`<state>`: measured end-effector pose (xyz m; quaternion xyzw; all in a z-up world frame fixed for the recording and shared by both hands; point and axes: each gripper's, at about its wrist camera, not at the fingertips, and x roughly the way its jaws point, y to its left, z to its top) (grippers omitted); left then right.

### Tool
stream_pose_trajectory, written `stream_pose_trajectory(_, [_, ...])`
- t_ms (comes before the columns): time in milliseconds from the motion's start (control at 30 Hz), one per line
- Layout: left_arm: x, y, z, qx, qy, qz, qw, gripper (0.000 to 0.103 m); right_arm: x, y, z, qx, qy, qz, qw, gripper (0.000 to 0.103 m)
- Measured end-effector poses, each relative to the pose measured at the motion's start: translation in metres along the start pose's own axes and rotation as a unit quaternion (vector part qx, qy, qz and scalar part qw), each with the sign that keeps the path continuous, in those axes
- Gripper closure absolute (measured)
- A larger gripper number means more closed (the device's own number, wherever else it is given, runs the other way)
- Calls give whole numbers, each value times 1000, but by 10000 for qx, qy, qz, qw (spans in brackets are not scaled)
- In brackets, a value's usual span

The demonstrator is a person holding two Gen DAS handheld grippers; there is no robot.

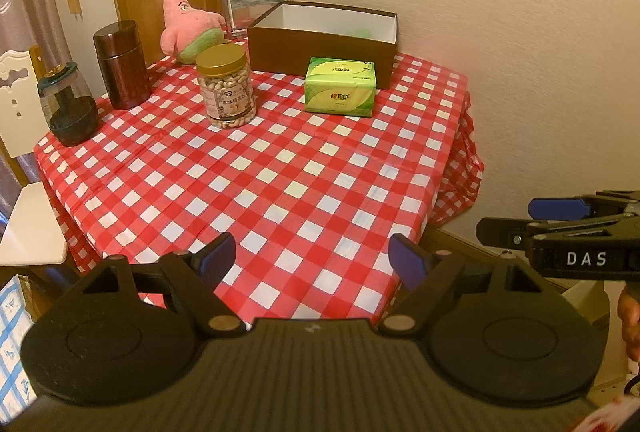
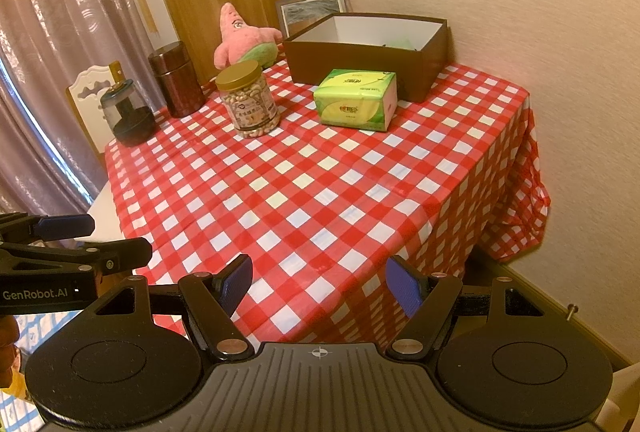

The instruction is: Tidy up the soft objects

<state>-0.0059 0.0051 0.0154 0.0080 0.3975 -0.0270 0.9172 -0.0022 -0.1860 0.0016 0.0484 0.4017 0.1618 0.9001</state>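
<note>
Item 1, left gripper (image 1: 312, 258): I hold it over the near edge of the table (image 1: 280, 184), jaws spread wide, nothing between them.

Item 2, right gripper (image 2: 318, 282): same posture beside it, jaws parted and empty. The two tools sit close side by side, so I risk knocking one against the other if I swing both inward at once.

Item 3, tissue pack (image 1: 340, 88): green, soft, lying just in front of the brown box (image 1: 320, 50), touching or nearly touching its front wall. Squeezed too hard it will crumple. Gripped at a corner, I judge it may slip out as I lift it over the wall.

Item 4, pink starfish plush (image 1: 188, 20): at the far left corner, left of the box and behind the nut jar (image 1: 226, 88). Reaching it means passing the jar and the dark canister (image 1: 122, 64). A careless elbow could tip either one.

Item 5, brown box: open, against the wall, white inside, something green just visible within. It looks light and I expect a shove from a gripper to slide it on the checked cloth (image 1: 256, 200).

Item 6, glass grinder jar (image 1: 66, 104): near the left table edge. It is hard goods, and I leave it alone.
</note>
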Motion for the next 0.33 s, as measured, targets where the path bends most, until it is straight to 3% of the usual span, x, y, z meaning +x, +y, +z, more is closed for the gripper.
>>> stream_pose_trajectory(333, [0,-6,2,26,24,-24,10000,21,1,-1,1,-3,3,2,10000,30])
